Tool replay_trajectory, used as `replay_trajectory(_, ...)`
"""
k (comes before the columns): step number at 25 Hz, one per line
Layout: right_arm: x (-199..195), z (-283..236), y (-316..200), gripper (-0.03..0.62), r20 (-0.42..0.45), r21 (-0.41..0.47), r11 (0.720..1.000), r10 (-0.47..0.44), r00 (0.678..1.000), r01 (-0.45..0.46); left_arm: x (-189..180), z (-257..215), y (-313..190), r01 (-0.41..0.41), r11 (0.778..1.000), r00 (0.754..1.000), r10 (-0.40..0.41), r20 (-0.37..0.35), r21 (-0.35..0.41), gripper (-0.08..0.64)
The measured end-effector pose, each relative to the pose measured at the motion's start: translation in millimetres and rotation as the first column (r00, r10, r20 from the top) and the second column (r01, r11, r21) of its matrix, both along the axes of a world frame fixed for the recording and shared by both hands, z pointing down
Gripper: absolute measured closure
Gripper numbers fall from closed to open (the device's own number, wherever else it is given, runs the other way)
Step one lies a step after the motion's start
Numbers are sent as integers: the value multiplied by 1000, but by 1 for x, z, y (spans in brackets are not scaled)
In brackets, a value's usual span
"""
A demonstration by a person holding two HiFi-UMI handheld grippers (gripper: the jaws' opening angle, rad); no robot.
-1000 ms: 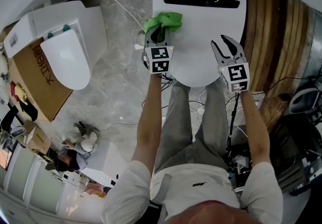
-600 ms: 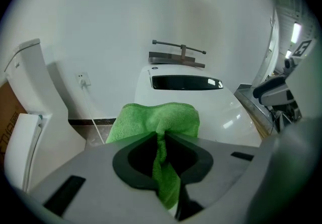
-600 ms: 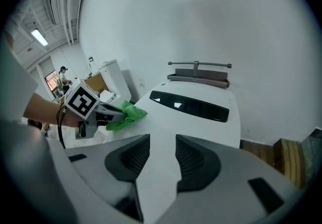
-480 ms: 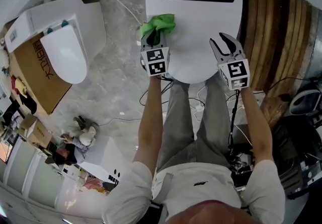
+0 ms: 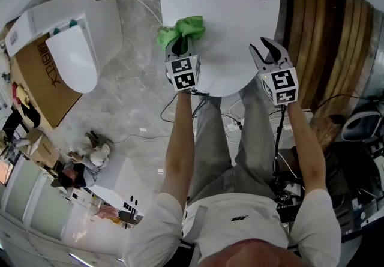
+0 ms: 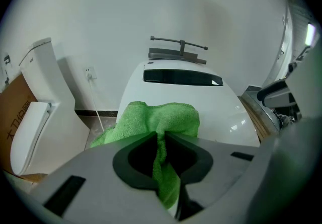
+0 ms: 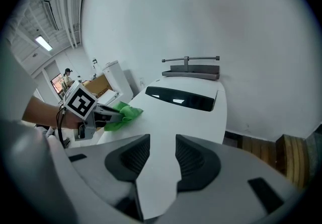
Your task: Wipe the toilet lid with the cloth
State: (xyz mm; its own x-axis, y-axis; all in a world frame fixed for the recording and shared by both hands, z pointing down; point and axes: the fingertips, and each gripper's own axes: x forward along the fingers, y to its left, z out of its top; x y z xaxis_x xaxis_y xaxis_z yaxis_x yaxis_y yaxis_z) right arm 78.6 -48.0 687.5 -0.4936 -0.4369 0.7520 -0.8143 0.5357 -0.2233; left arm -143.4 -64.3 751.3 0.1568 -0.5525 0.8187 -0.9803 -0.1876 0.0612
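Observation:
The white toilet lid (image 5: pixel 231 32) lies shut under both grippers, with a dark slot near its far end. A green cloth (image 5: pixel 179 32) rests bunched at the lid's left edge, partly over the side. My left gripper (image 5: pixel 179 47) is shut on the green cloth (image 6: pixel 163 132), which hangs pinched between its jaws over the lid (image 6: pixel 221 115). My right gripper (image 5: pixel 270 53) stands open above the lid's near right part with nothing between its fingers. In the right gripper view the lid (image 7: pixel 176 117) shows through the gap at my right gripper (image 7: pixel 162 156), and the cloth (image 7: pixel 121 116) and left gripper (image 7: pixel 108 115) sit at the left.
A second white toilet (image 5: pixel 72 50) stands on the grey floor to the left, beside a cardboard box (image 5: pixel 42 89). Wooden slats (image 5: pixel 318 44) run along the right. Cables (image 5: pixel 237 125) lie on the floor at the toilet's foot. A metal bracket (image 6: pixel 176 49) sits behind the toilet.
The left gripper has slid the green cloth leftward toward the lid's left edge. The head view has shifted, so the toilet sits higher in the frame. The right gripper stays put.

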Motion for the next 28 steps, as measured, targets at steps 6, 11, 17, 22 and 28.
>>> replay_trajectory(6,24,2,4,422,8,-3,1000,-13,1000,13,29,0,9,17,1000,1000,-17,-8,-8,495)
replay_trajectory(11,40,3,10,422,6,-1,1000,-24,1000,24,57,1,15,15,1000,1000,-16,-22,-8,495)
replay_trajectory(17,54,4,22,422,11,-6,999,-37,999,38,94,1,25,-9,1000,999,9,-39,-10,495)
replay_trajectory(22,67,5,31,422,12,-7,999,-36,999,36,118,3,31,-28,1000,998,28,-51,-6,495)
replay_trajectory(28,85,3,41,422,6,-4,1000,-24,1000,24,152,4,41,-69,998,995,68,-74,-14,495)
